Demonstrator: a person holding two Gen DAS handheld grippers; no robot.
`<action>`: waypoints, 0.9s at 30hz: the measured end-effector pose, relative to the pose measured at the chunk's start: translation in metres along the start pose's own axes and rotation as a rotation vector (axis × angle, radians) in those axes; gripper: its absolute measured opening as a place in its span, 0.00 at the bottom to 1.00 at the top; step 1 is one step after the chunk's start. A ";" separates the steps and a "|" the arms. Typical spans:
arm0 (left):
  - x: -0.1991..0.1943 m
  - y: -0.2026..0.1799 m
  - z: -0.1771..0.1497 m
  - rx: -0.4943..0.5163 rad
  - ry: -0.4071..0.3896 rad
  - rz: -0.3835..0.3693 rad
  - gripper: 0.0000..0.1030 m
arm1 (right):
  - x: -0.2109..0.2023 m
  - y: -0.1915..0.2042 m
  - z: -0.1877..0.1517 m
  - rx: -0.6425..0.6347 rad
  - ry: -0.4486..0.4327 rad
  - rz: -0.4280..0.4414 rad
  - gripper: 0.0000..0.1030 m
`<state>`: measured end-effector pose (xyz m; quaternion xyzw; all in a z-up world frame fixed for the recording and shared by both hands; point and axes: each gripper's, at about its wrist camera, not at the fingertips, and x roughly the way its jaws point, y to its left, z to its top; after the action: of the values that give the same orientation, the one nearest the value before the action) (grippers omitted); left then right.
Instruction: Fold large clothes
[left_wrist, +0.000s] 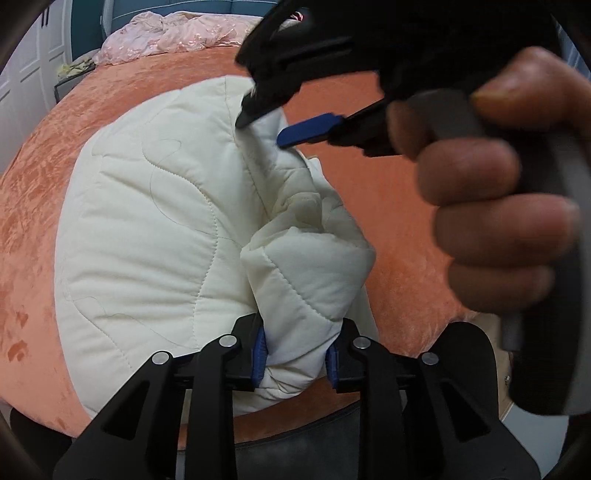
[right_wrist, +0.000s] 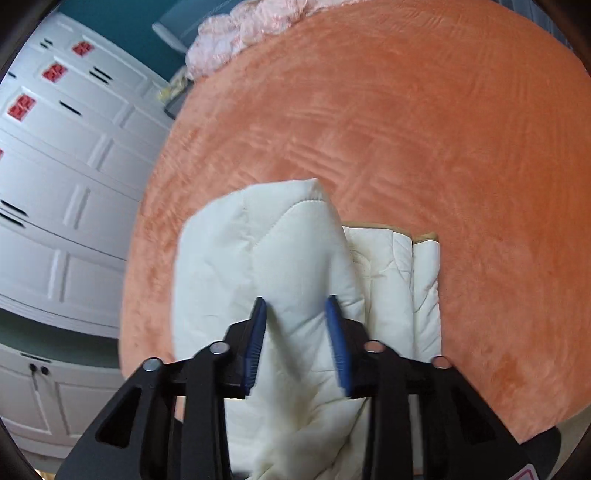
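A cream quilted garment (left_wrist: 147, 236) lies on an orange velvet bedspread (left_wrist: 33, 192). My left gripper (left_wrist: 297, 354) is shut on a bunched fold of it at the near edge. My right gripper (left_wrist: 264, 131) shows in the left wrist view, held by a hand, its fingers spread over the garment's far fold. In the right wrist view the right gripper (right_wrist: 299, 343) straddles a raised fold of the garment (right_wrist: 266, 251), with the blue pads (right_wrist: 256, 339) apart and fabric between them. A folded part with tan trim (right_wrist: 406, 266) lies flat to the right.
A pink lace bedcover (left_wrist: 173, 35) is heaped at the far end of the bed. White panelled cabinets (right_wrist: 66, 177) stand along the left. The orange bedspread (right_wrist: 443, 129) stretches wide beyond the garment.
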<state>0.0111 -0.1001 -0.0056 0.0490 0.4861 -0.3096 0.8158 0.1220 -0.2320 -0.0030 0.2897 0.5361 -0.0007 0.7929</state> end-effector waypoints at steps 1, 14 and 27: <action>-0.007 0.001 -0.001 0.006 -0.005 0.003 0.28 | 0.003 0.002 0.001 -0.007 0.016 -0.007 0.04; -0.104 0.131 0.036 -0.289 -0.190 0.122 0.51 | -0.023 -0.047 -0.012 -0.031 -0.067 -0.146 0.00; 0.007 0.145 0.079 -0.398 -0.038 0.164 0.51 | 0.018 -0.063 -0.029 -0.009 -0.035 -0.207 0.00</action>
<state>0.1539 -0.0172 -0.0017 -0.0793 0.5166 -0.1410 0.8408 0.0853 -0.2659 -0.0548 0.2292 0.5493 -0.0852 0.7990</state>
